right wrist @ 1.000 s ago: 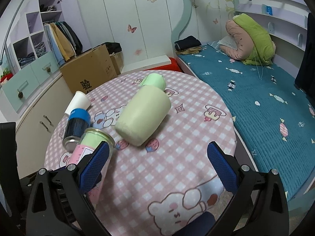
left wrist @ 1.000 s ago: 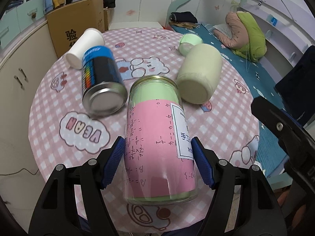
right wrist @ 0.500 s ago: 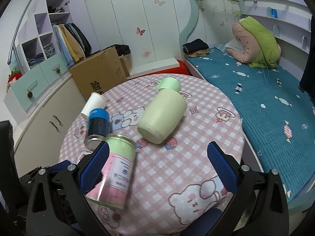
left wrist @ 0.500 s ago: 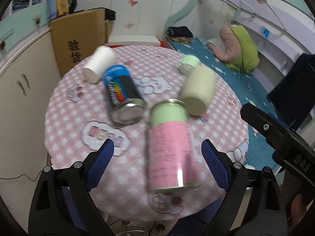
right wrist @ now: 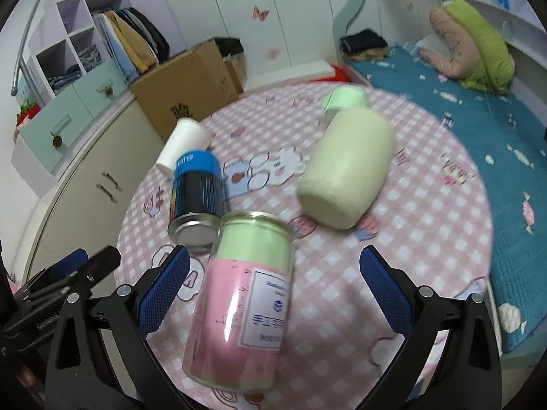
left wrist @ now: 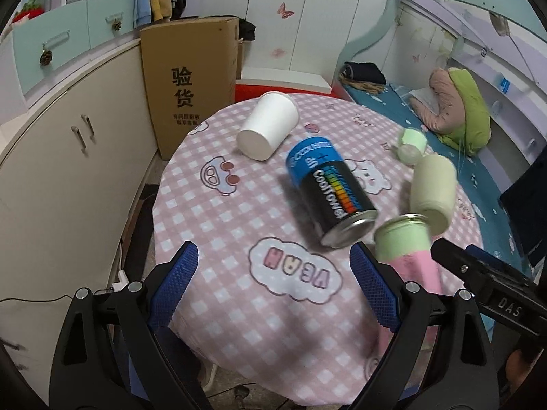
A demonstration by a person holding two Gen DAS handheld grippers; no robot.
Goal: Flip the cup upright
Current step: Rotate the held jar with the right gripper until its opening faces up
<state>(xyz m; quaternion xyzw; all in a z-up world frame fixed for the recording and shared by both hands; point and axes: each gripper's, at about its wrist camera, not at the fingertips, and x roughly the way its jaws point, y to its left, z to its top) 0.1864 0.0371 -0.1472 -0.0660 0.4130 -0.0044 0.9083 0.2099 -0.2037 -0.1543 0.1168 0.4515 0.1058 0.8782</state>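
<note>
A white paper cup (left wrist: 268, 130) lies on its side at the far left of the round pink checked table (left wrist: 212, 225); it also shows in the right wrist view (right wrist: 183, 143). My left gripper (left wrist: 273, 283) is open and empty, back from the table's near edge. My right gripper (right wrist: 275, 290) is open, its jaws either side of a pink and green can (right wrist: 244, 300) lying on its side, not touching it. That can shows at the right in the left wrist view (left wrist: 407, 253).
A blue and black can (left wrist: 330, 193) lies on its side mid-table. A pale green bottle (right wrist: 345, 167) lies beside it, right. A cardboard box (left wrist: 191, 82) and cabinets stand left of the table. A bed (right wrist: 478, 130) is on the right.
My left gripper has opened, let go of the pink and green can and pulled back to the left. My right gripper has moved in around that can.
</note>
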